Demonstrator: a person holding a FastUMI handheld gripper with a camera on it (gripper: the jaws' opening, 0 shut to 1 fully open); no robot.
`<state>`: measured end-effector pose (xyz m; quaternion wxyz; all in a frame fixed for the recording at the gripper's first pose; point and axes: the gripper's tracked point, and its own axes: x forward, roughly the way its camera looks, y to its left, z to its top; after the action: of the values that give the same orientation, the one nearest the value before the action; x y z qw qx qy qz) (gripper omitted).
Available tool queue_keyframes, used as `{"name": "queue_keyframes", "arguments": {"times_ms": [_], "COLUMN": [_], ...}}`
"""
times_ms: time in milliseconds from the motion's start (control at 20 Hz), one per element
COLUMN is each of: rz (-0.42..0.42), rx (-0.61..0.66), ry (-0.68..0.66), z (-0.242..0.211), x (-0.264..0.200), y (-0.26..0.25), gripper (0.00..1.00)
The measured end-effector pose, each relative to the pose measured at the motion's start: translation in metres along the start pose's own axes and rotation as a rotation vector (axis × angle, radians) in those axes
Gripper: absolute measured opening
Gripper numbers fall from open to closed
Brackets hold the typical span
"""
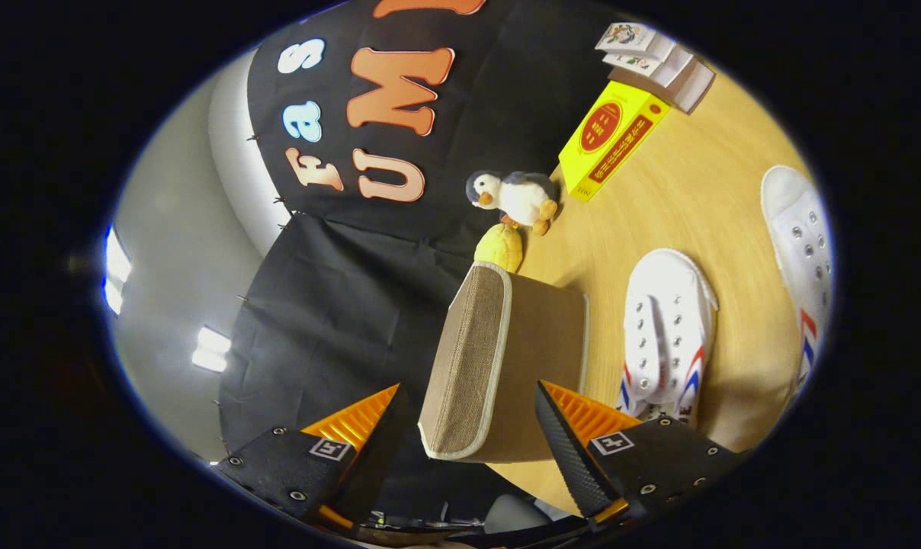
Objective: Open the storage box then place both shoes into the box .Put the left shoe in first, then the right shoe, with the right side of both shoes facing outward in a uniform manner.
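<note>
nearest us, the tongs (468, 427) stand wide apart, holding nothing, and the view is rolled onto its side. the box (499, 366), tan fabric with pale trim, sits between and just ahead of the two fingers (575, 450), touching neither as far as we can tell. its lid looks closed, though we cannot be sure from this angle. it stands on a light wooden counter (704, 191). just beside the box lies one white shoe (668, 328) with red and blue stripes, its heel end hidden behind a finger. a second shoe (800, 259) lies further off, partly cut off at the edge; we cannot tell left from right. beyond the box a yellow plush (500, 248) peeks out, mostly hidden by it, with a toy penguin (515, 198) touching it. further on lies a yellow carton (611, 141), then a stack of booklets (659, 61). black cloth (338, 305) backs the counter, and past it we see a grey wall (171, 252) with bright lights (210, 349), blurred.
</note>
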<state>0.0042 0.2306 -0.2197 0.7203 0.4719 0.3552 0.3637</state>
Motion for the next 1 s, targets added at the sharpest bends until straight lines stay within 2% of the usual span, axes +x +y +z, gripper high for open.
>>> {"name": "queue_keyframes", "arguments": {"times_ms": [300, 500, 750, 1000], "rz": [0.030, 0.081, 0.121, 0.189], "rx": [0.052, 0.070, 0.055, 0.095], "ry": [0.086, 0.110, 0.152, 0.166], "z": [-0.012, -0.016, -0.022, -0.025], "x": [0.043, 0.062, 0.074, 0.071], "y": [-0.013, -0.007, 0.000, 0.013], "gripper": [0.98, 0.98, 0.98, 0.94]}}
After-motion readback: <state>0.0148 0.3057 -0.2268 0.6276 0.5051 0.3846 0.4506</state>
